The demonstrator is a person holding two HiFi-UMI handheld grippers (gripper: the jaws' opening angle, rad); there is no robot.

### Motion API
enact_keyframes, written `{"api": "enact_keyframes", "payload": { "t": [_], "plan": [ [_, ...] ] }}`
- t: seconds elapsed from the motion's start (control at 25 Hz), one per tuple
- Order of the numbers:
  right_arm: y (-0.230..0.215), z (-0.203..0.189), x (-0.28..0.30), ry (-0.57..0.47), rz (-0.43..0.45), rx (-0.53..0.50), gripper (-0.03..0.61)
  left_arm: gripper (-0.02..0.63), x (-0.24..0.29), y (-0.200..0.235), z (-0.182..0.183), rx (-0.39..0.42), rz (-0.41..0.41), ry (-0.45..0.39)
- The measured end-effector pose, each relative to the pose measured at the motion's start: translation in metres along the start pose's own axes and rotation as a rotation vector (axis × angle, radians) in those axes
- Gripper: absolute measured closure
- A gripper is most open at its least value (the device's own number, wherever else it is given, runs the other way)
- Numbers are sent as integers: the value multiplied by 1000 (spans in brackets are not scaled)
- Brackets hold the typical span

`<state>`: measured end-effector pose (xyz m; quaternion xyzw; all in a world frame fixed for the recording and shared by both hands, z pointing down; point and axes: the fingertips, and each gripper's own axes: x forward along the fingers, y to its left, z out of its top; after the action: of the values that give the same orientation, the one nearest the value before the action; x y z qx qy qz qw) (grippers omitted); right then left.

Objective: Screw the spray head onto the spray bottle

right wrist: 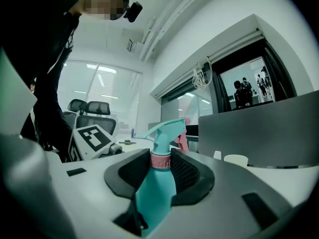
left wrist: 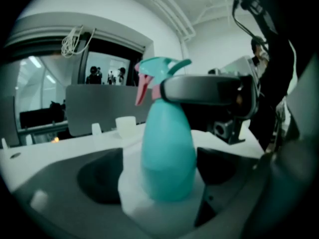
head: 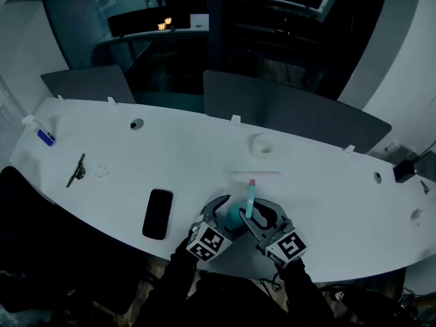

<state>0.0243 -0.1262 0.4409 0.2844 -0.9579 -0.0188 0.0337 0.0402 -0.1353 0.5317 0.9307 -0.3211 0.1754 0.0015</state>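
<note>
Right tongs [right wrist: 160, 169] are clamped on the pink collar [right wrist: 160, 161] under the spray head [right wrist: 165, 128] of the teal spray bottle [left wrist: 167, 153]. Left tongs [left wrist: 164, 171] are held spread about its body, clear of it. The bottle is stood on the counter [head: 306, 176], right of the phone [head: 157, 213].

Smooth, matt plastic spray bottle [left wrist: 167, 158]

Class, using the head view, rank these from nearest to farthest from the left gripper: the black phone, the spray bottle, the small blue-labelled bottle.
1. Spray bottle, between the left gripper's open jaws.
2. Black phone, to its left.
3. Small blue-labelled bottle, far off at the left.
</note>
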Motion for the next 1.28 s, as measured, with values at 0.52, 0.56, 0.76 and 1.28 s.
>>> {"api": "enact_keyframes", "payload": {
  "t": [0.52,0.56,0.76,1.28],
  "plan": [
    [3,1,-1,-29,-138,-18,449,247,1,-4,-3,-177,357,62],
    [3,1,-1,-29,-131,-18,449,244,0,-4,-3,-180,331,43],
    [3,0,-1,-11,-77,-12,449,268,-5,-9,-8,-54,-9,38],
    [8,0,-3,-38,-128,-4,449,270,-13,-10,-7,-185,251,18]
  ]
}}
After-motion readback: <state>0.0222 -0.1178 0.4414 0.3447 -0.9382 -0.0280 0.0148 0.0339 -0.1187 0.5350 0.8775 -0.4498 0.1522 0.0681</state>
